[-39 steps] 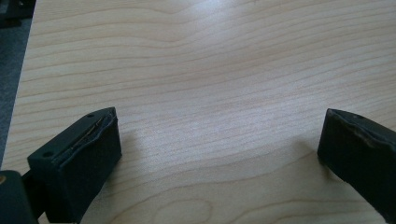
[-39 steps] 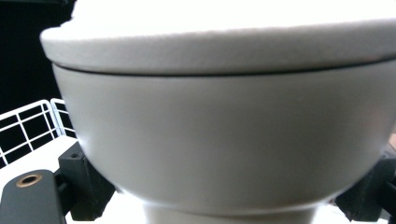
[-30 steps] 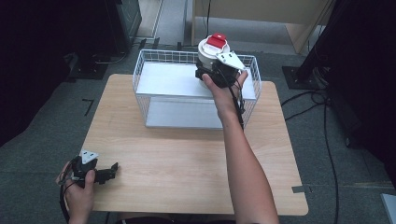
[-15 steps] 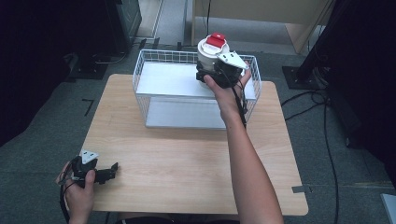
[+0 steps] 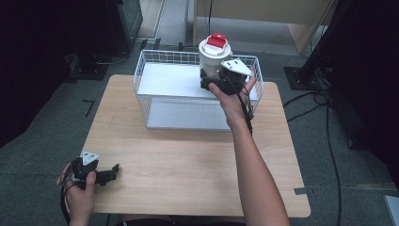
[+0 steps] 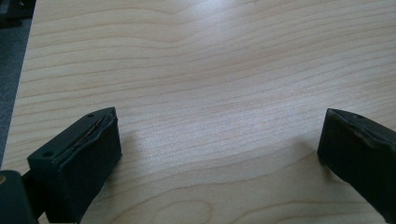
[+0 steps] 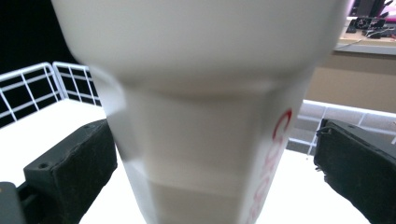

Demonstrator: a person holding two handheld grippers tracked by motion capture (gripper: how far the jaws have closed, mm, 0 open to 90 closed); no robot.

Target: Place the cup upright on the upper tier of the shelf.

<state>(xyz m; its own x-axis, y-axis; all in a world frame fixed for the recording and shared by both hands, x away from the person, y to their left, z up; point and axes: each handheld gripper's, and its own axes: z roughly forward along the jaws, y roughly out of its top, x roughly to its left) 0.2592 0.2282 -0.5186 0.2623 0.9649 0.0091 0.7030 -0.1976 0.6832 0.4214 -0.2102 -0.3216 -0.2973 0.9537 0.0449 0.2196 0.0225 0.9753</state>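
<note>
Up close, your right tool (image 7: pixel 215 163) spread around the white cup (image 7: pixel 205 116), base cut off, red print partly hidden, left tool (image 6: pixel 219 158) spread over bare table (image 6: pixel 210 70).

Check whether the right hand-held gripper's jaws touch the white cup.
Apart. In the right gripper view, white basket floor shows between each jaw and the white cup; the right hand-held gripper is open.

- Wooden bench (image 5: pixel 188 160), bare across its near half.
- Grey carpeted floor (image 5: pixel 42 141) all around.
- Black cables (image 5: pixel 329 141) trailing at right.
</note>
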